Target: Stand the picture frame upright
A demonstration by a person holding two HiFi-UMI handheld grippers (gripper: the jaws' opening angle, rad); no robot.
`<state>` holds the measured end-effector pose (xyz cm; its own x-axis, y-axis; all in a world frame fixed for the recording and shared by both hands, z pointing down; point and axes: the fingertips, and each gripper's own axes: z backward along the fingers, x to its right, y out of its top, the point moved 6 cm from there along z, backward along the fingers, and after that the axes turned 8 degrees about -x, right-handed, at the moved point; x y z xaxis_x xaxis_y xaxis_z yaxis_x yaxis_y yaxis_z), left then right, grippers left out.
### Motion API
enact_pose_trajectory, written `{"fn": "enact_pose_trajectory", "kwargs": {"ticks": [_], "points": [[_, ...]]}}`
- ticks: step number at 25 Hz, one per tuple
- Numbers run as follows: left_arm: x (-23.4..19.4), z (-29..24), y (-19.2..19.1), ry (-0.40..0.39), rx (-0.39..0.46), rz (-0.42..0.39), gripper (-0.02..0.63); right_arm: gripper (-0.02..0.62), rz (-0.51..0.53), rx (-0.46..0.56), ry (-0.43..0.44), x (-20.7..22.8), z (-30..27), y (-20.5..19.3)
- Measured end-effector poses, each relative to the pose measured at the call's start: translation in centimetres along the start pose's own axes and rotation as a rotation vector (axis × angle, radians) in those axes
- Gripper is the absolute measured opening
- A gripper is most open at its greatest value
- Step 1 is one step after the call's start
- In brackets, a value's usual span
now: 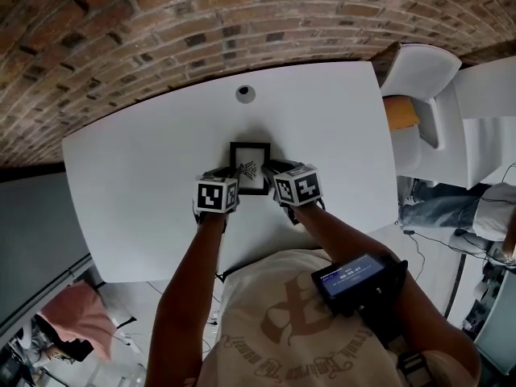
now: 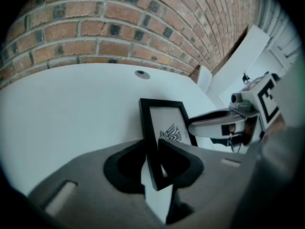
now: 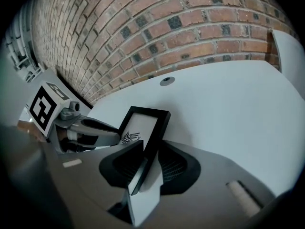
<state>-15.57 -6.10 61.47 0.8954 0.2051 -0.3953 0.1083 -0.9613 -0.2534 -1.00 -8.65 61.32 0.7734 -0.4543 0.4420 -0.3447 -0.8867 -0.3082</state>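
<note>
A small black picture frame (image 1: 249, 168) with a white print of a dark emblem lies near the middle of the white table (image 1: 137, 176), its picture side turned up toward me. My left gripper (image 1: 229, 173) grips its left bar, and in the left gripper view both jaws press on that bar (image 2: 151, 154). My right gripper (image 1: 271, 169) grips the right bar, which sits between its pads (image 3: 148, 159). The frame (image 2: 167, 120) looks tilted. Whether its far edge (image 3: 145, 112) rests on the table I cannot tell.
A round grommet (image 1: 245, 93) sits in the table beyond the frame. A brick wall (image 1: 161, 22) runs along the table's far side. A white chair (image 1: 419, 75) stands at the right corner, and a person's legs (image 1: 439, 210) show further right.
</note>
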Motion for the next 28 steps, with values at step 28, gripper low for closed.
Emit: {"fn": "enact_pose_trajectory", "kwargs": {"ticks": [28], "points": [[1.8, 2.9, 4.9, 0.065, 0.164, 0.013, 0.086, 0.072, 0.349, 0.211, 0.009, 1.1, 4.2, 6.8]]}}
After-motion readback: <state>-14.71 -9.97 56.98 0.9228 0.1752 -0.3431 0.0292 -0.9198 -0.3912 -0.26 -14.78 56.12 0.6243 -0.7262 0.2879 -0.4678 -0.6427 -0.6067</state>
